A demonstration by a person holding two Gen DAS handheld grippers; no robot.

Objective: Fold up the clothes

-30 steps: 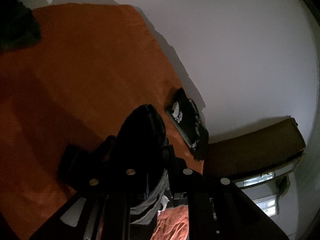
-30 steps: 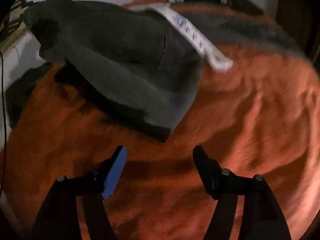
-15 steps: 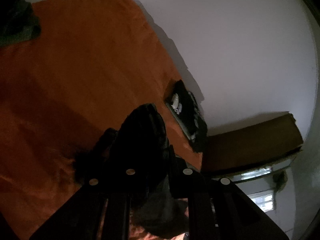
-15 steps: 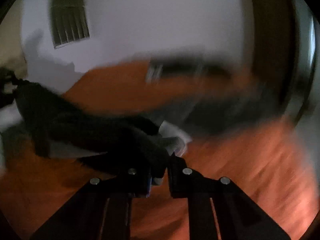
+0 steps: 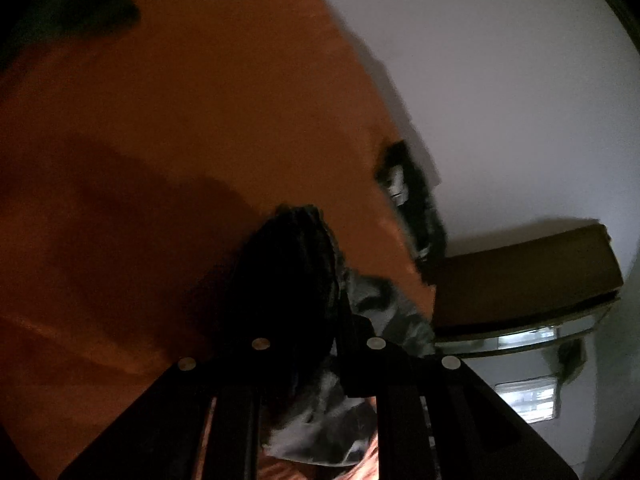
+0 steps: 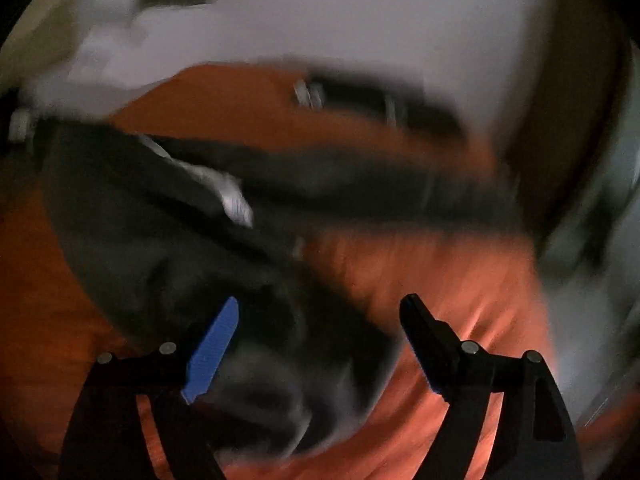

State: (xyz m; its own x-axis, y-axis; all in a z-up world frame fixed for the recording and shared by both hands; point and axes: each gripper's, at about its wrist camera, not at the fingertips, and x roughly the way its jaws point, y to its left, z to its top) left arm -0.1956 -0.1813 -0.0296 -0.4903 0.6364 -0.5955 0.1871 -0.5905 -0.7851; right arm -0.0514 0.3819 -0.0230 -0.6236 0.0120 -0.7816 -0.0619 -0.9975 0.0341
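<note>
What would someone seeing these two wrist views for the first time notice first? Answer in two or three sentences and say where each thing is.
The orange bedcover fills most of both views. In the left wrist view the left gripper is shut on a dark grey garment bunched at bottom centre. In the blurred right wrist view the right gripper stands open over that garment, one finger carrying a bright blue pad.
</note>
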